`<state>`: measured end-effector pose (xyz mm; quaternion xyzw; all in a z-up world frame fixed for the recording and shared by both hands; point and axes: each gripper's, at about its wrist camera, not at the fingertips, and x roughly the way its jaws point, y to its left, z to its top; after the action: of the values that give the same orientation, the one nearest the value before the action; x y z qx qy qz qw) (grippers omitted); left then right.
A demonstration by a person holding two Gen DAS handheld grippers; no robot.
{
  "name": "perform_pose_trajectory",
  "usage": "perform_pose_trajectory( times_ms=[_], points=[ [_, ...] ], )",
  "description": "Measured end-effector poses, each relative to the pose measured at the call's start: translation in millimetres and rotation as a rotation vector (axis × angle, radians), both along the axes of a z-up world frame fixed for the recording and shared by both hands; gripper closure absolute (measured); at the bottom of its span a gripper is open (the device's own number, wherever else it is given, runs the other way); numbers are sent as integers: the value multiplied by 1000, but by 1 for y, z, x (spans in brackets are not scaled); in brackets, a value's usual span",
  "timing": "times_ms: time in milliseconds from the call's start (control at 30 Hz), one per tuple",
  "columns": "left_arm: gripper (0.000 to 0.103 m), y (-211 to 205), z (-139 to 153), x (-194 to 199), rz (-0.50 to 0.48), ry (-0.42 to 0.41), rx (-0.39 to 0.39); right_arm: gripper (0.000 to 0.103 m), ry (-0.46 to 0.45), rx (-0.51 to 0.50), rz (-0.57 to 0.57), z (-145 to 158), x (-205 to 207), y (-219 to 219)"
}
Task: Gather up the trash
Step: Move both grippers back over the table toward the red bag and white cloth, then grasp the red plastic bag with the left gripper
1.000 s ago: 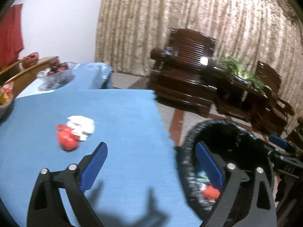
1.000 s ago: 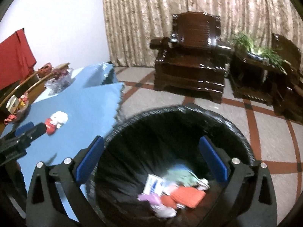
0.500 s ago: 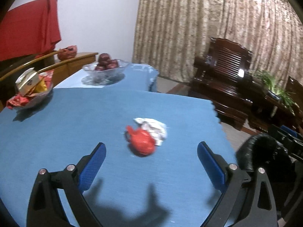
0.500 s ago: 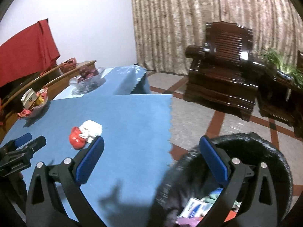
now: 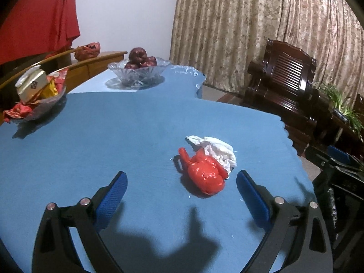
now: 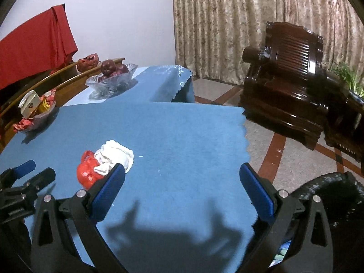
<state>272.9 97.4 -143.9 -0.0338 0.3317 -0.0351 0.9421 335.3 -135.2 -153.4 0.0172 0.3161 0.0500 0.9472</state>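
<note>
We held the left gripper [image 5: 180,192] with its jaws wide apart and empty, low over the blue-clothed table [image 5: 95,141]. The red plastic bag [image 5: 206,174] lay just ahead of them, nearer the right finger, touching the crumpled white tissue [image 5: 218,150] behind it. The bag's long axis ran from its knotted end, which pointed away and to the left, back toward the jaws. The right gripper [image 6: 182,182] also had its jaws apart, holding nothing, with the same two scraps off to its left beside one fingertip. Farther back on the table stood a glass bowl of dark fruit [image 5: 138,71] and a dish of packets [image 5: 36,100]. Beyond were a patterned curtain [image 5: 261,27], a dark wooden armchair [image 5: 282,86] and a red cloth [image 5: 38,22] on the wall. Only the right wrist view showed the black-lined bin [image 6: 336,195] at the table's edge and the tiled floor [image 6: 268,150].
</note>
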Motion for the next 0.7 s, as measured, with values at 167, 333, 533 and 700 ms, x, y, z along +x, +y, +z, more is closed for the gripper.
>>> perform_pose_trajectory(
  times_ms=[167, 333, 533, 700],
  points=[
    [13, -5, -16, 21, -17, 32, -9, 5, 15, 0, 3, -13, 15, 5],
    [22, -10, -34, 40, -39, 80, -21, 5, 27, -6, 11, -23, 23, 7],
    [52, -15, -46, 48, -90, 122, -70, 5, 37, -10, 15, -30, 28, 6],
    [70, -16, -45, 44, -118, 106, -87, 5, 41, -14, 26, -32, 30, 10]
  ],
)
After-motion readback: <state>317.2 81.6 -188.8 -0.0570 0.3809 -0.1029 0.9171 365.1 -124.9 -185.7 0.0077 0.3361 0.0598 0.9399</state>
